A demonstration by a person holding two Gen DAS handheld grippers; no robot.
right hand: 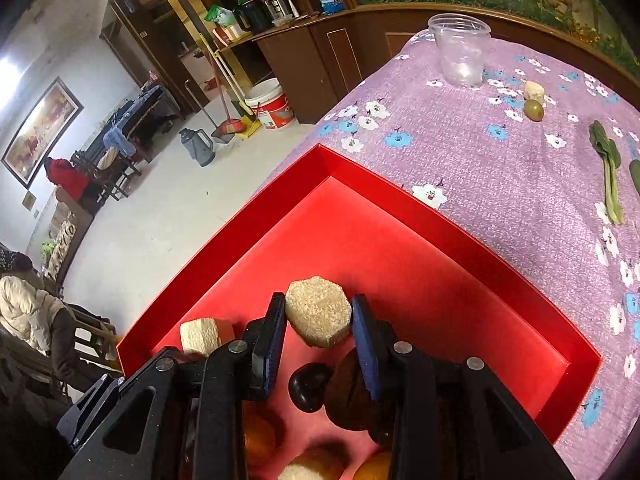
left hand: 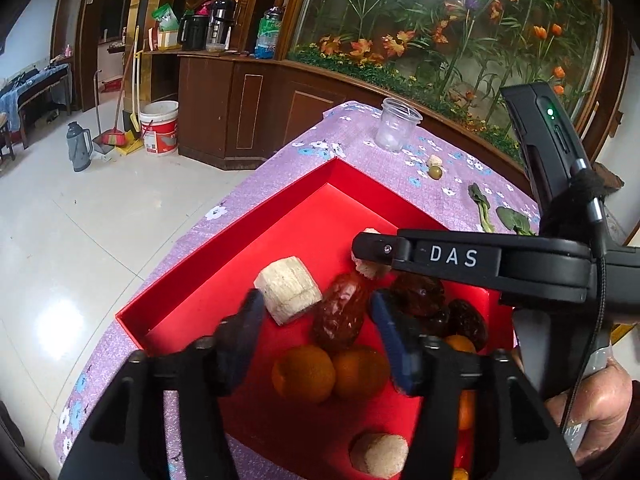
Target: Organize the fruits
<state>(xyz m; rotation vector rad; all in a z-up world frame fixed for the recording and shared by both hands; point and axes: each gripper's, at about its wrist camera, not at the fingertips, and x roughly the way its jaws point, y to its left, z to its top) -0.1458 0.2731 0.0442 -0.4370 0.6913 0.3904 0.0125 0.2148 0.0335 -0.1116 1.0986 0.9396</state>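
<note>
A red tray lies on the purple flowered tablecloth. It holds a pale banana chunk, dark red dates, small oranges and a tan round piece. My left gripper is open above the oranges and a date. My right gripper is shut on a tan banana chunk over the tray; in the left wrist view its black finger reaches in from the right. A green olive-like fruit and a pale chunk lie on the cloth.
A clear plastic cup stands at the table's far end. Green leafy vegetables lie on the cloth at right. The table edge drops to a tiled floor at left. A wooden cabinet stands behind.
</note>
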